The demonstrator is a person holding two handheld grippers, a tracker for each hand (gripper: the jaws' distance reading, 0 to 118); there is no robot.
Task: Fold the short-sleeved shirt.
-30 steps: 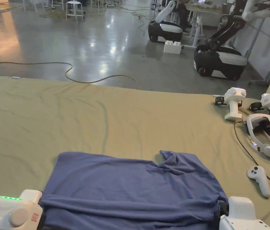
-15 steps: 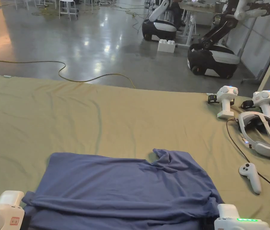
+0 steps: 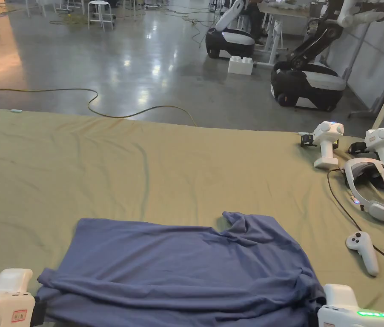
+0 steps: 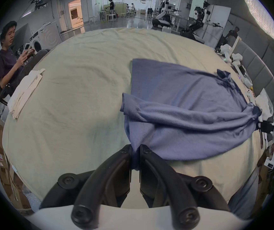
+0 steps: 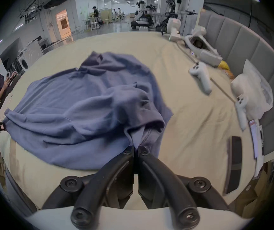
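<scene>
Plain blue-violet short-sleeved shirt (image 3: 187,268), no print; olive-tan bedsheet (image 3: 165,170) beneath, paler cream in the gripper views; left gripper (image 4: 135,152) and right gripper (image 5: 136,149) black-jawed, white-bodied, green lights lit; white headset (image 3: 376,191); white hand controller (image 3: 363,251); yellow cable (image 3: 101,111) on glossy grey floor (image 3: 144,64)
</scene>
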